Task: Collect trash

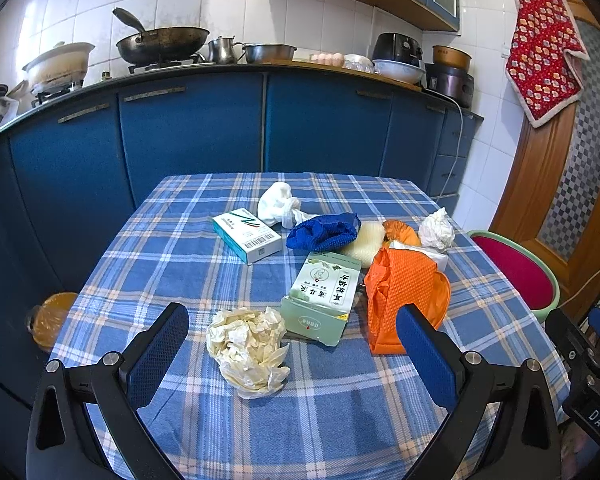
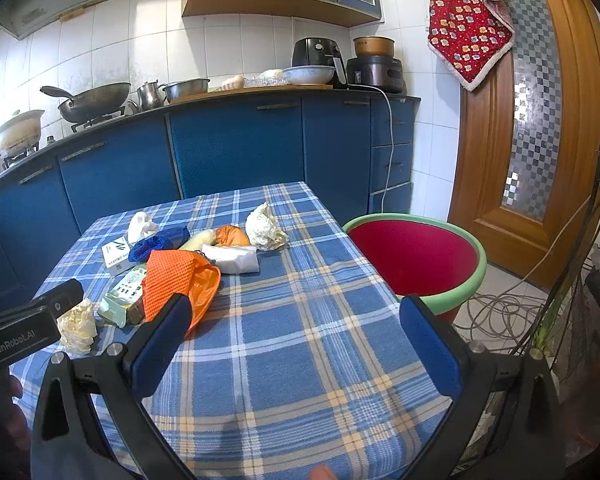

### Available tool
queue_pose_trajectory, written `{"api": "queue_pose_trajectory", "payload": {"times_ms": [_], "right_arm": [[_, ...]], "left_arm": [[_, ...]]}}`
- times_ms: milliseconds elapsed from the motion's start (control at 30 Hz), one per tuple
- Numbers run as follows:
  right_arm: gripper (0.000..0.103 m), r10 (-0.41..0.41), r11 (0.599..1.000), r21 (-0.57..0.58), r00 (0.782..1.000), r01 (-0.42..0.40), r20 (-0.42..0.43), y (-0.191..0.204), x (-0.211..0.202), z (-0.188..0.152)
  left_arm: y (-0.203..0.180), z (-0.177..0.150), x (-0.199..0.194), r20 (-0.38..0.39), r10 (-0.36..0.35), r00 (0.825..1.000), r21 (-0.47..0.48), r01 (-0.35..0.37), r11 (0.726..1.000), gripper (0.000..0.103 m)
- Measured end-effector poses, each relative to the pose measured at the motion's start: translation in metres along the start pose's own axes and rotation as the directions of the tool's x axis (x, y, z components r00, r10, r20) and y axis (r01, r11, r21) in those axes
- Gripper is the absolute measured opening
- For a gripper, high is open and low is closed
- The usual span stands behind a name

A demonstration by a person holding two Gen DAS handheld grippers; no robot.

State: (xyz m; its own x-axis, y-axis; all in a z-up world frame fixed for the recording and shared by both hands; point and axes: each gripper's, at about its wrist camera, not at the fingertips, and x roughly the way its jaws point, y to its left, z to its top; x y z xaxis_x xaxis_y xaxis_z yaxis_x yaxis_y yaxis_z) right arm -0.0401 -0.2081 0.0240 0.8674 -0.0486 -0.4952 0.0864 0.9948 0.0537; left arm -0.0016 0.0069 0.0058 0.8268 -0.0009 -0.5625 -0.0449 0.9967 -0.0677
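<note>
1. Left gripper (image 1: 292, 344): jaws spread, empty, above the checked tablecloth (image 1: 332, 408).
2. Crumpled paper (image 1: 248, 350): on the cloth between the left gripper's fingers.
3. Right gripper (image 2: 296, 324): spread, empty; red bin (image 2: 416, 258) far right of it, beside the table.

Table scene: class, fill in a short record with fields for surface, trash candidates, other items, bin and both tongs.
surface: table with blue plaid cloth
trash candidates: cream crumpled paper; white crumpled paper; green carton, lying flat
other items: white and teal box; blue cloth; orange bag
bin: red basin with green rim, beside the table's right edge
left tongs: open, cream paper between the fingers, untouched
right tongs: open, empty, over bare cloth
</note>
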Motion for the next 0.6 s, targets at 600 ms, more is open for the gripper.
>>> {"api": "queue_pose_trajectory", "payload": {"times_ms": [600], "right_arm": [[0.102, -0.001, 1.0, 0.001, 1.0, 0.001, -0.001, 0.0, 0.0002, -0.0004]], "left_arm": [[0.0006, -0.0009, -0.0019, 0.003, 0.0, 1.0, -0.001, 0.0, 1.0, 0.103]]}}
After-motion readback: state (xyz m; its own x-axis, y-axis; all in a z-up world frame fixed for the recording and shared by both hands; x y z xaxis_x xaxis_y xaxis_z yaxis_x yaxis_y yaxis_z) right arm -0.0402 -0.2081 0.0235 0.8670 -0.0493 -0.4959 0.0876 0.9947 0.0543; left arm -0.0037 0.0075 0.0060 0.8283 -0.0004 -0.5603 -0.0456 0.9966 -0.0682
